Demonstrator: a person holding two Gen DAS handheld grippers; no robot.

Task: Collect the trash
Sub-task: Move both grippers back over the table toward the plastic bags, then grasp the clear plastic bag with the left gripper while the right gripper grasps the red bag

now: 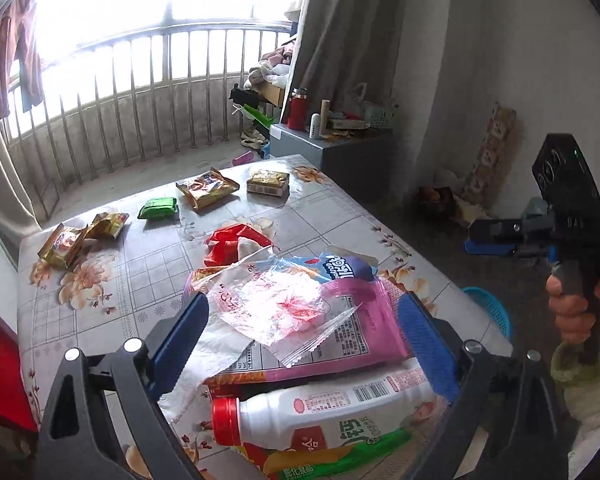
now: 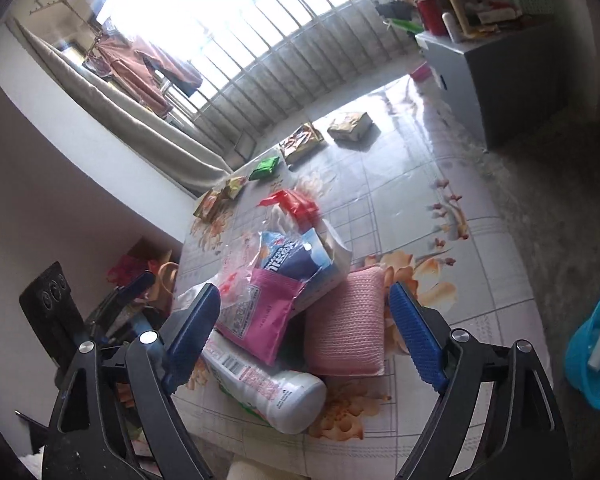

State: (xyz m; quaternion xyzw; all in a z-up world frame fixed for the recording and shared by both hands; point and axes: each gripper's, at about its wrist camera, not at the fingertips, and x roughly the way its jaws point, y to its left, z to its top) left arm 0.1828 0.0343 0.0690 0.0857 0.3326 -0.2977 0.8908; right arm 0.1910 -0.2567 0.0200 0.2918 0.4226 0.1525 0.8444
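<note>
Currently both grippers released: left gripper (image 1: 302,344) fingers spread over pink packet (image 1: 364,332), right gripper (image 2: 304,336) over white bottle (image 2: 268,388), lower centre of worktop (image 2: 480,280).

Pink packet (image 1: 364,320), white red-capped bottle (image 1: 320,416), floral tablecloth (image 1: 100,280).

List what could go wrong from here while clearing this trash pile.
The white bottle lies on its side near the table edge; a nudge could roll it off. The clear plastic bag rests loosely on the pink packet, so the open left tool may drag several wrappers together.
</note>
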